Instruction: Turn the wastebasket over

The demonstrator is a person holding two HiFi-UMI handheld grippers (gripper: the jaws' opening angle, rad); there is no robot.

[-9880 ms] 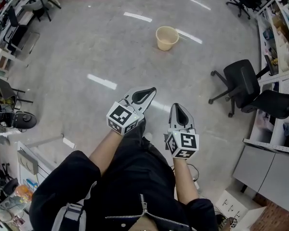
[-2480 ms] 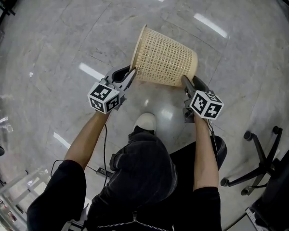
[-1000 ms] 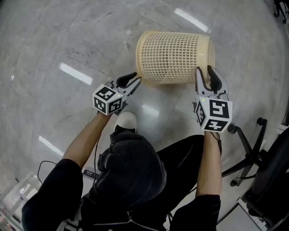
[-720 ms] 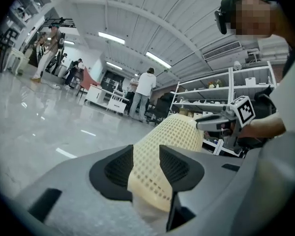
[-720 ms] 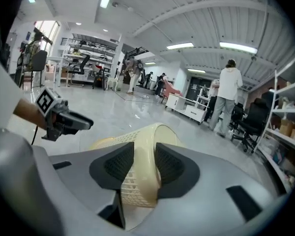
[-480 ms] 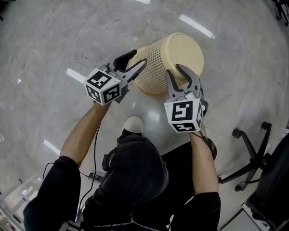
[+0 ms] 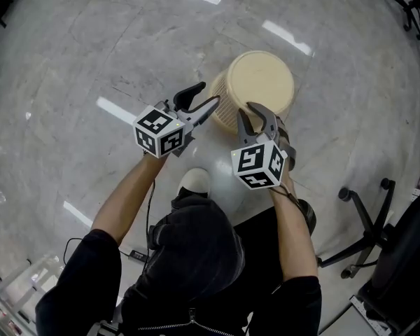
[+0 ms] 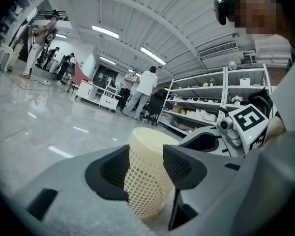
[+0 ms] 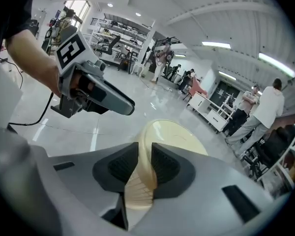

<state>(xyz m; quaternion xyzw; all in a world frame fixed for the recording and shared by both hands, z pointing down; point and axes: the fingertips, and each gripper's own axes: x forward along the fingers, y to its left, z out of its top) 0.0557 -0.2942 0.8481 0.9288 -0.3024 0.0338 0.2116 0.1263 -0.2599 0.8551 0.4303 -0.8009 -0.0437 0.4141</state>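
Observation:
The cream lattice wastebasket (image 7: 260,82) stands mouth-down on the grey floor, its solid base facing up. My left gripper (image 7: 204,98) hovers just left of its wall, apart from it; its jaws are opening and nothing is between them. In the left gripper view the wastebasket (image 8: 150,139) shows beyond the wide gap of the left gripper (image 8: 145,163). My right gripper (image 7: 255,114) sits at the basket's near side with its jaws closing. The right gripper view shows the wastebasket's base edge (image 9: 172,134) through the narrow gap of the right gripper (image 9: 145,163); the pads do not visibly press on it.
An office chair's wheeled base (image 7: 367,222) stands at the right. The person's white shoe (image 7: 194,180) is just below the grippers, and a cable (image 7: 145,254) lies on the floor by the left arm. Shelves (image 8: 211,107) and several people stand far off.
The basket went from lying on its side between both grippers to standing base-up. The left gripper let go, opened wide and rose. The right gripper swung left to the basket's near side, its jaws narrowing.

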